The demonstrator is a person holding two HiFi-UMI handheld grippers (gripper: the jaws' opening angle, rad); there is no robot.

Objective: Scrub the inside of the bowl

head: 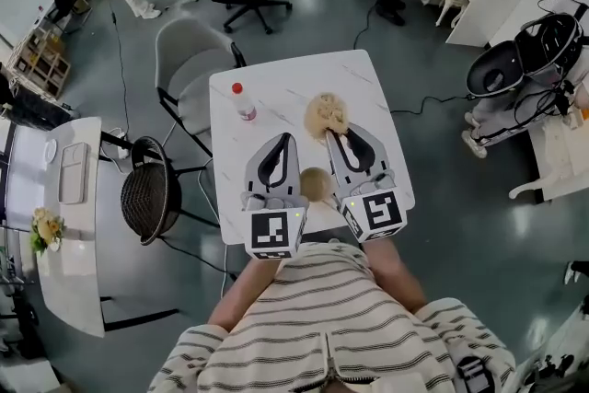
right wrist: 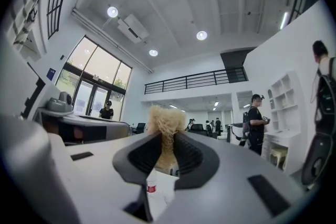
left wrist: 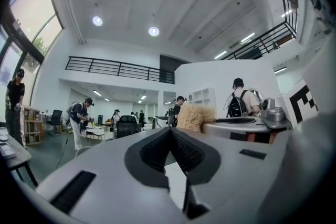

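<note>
A tan bowl [head: 315, 184] sits on the white table [head: 276, 87] near its front edge, partly hidden between my two grippers. My right gripper [head: 331, 135] is shut on a straw-coloured fibrous scrubber [head: 326, 113], held beyond the bowl. In the right gripper view the scrubber [right wrist: 164, 122] sticks up from between the closed pads of that gripper [right wrist: 167, 139]. My left gripper [head: 287, 139] lies left of the bowl, shut with nothing in it. In the left gripper view its tips meet [left wrist: 170, 132], and the scrubber [left wrist: 196, 117] shows to the right.
A clear bottle with a red cap [head: 243, 101] stands on the table's left part, also visible low in the right gripper view as the bottle [right wrist: 151, 186]. A grey chair [head: 189, 60] is behind the table and a black mesh chair [head: 149, 189] at its left. People stand around the room.
</note>
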